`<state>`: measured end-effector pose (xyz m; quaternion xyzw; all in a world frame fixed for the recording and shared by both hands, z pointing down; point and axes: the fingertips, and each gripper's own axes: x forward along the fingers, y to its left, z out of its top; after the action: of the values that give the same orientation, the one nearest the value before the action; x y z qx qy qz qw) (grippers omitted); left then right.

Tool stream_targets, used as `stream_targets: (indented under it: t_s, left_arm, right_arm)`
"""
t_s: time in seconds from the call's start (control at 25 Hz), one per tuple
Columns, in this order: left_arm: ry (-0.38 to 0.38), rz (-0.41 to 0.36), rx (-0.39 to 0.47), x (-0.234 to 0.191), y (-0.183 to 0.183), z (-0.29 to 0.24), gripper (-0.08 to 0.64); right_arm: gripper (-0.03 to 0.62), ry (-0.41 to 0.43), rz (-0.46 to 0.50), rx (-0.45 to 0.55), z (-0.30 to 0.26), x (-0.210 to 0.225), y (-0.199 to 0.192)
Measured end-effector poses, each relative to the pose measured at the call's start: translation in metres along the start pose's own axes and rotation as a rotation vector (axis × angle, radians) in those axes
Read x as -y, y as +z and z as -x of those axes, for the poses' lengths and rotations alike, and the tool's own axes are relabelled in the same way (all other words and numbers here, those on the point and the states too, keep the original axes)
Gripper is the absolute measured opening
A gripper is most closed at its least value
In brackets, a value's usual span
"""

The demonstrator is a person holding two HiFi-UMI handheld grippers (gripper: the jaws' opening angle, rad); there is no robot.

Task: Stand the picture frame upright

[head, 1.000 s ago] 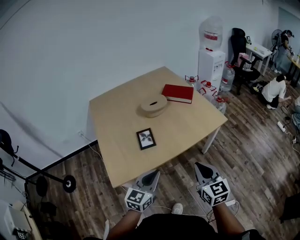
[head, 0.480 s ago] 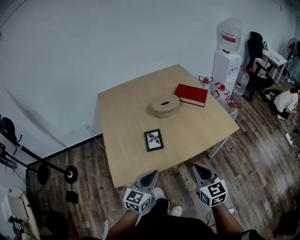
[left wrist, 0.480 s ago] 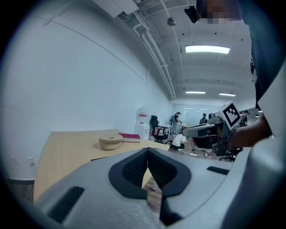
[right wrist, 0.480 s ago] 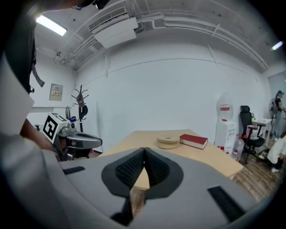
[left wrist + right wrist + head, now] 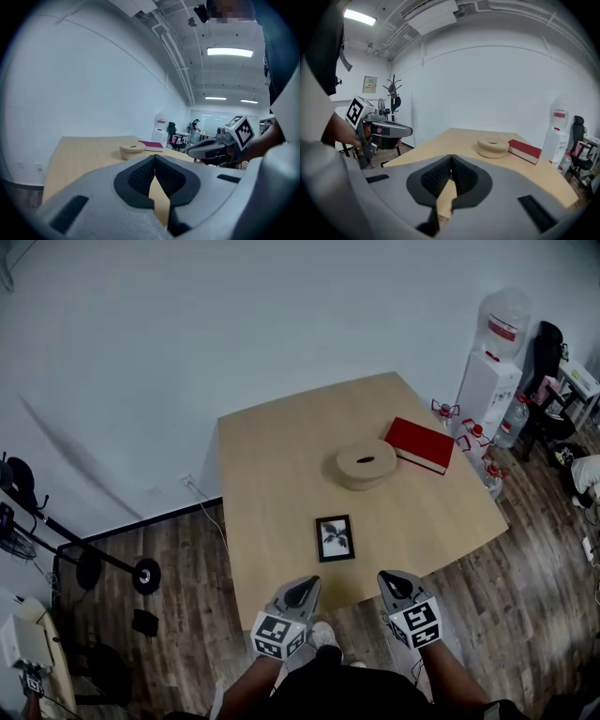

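A small black picture frame [image 5: 336, 538] with a leaf print lies flat on the wooden table [image 5: 272, 474], near its front edge. My left gripper [image 5: 302, 588] hovers just off that edge, below and left of the frame, its jaws shut with nothing between them. My right gripper [image 5: 392, 582] hangs level with it, below and right of the frame, also shut and empty. In the left gripper view my left gripper [image 5: 154, 158] points across the table [image 5: 84, 150]; in the right gripper view my right gripper [image 5: 451, 158] does the same. The frame is hidden in both gripper views.
A round wooden box [image 5: 367, 465] and a red book [image 5: 422, 444] sit further back on the table. A water dispenser [image 5: 492, 371] and spare bottles [image 5: 473, 442] stand to the right. A barbell [image 5: 103, 568] lies on the floor at left.
The head view has swung, so the table and frame now sit further right and lower in the picture. Both grippers have come slightly closer to the table's front edge, still shut.
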<state>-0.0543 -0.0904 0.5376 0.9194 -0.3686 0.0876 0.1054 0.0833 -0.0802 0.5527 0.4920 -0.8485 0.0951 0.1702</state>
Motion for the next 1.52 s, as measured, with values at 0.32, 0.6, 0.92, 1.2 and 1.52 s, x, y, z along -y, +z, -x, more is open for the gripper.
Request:
stream_targets:
  t_s: [0.32,0.6,0.92,1.2,1.52]
  left_arm:
    - [0.040,0.022,-0.010,-0.065,0.003,-0.018,-0.005]
    - [0.055,0.029,-0.020,-0.115,-0.001,-0.021,-0.005]
    - [0.088,0.016,-0.033,-0.161,0.004,-0.031,-0.005]
    - [0.141,0.022,-0.040,-0.182,0.006,-0.037,-0.005]
    - [0.196,0.057,-0.054,-0.188,-0.001,-0.041,-0.005]
  right_arm:
    - [0.009,0.010,-0.017,-0.063,-0.078,0.005,0.007]
    - [0.009,0.013,-0.043,-0.106,-0.129,0.009,0.007]
    - [0.011,0.005,-0.124,-0.163,-0.178,0.018,-0.007]
    - [0.065,-0.025,-0.201,-0.265,-0.217,0.043,-0.045]
    - [0.147,-0.039,-0.401,-0.393,-0.251,0.066,-0.094]
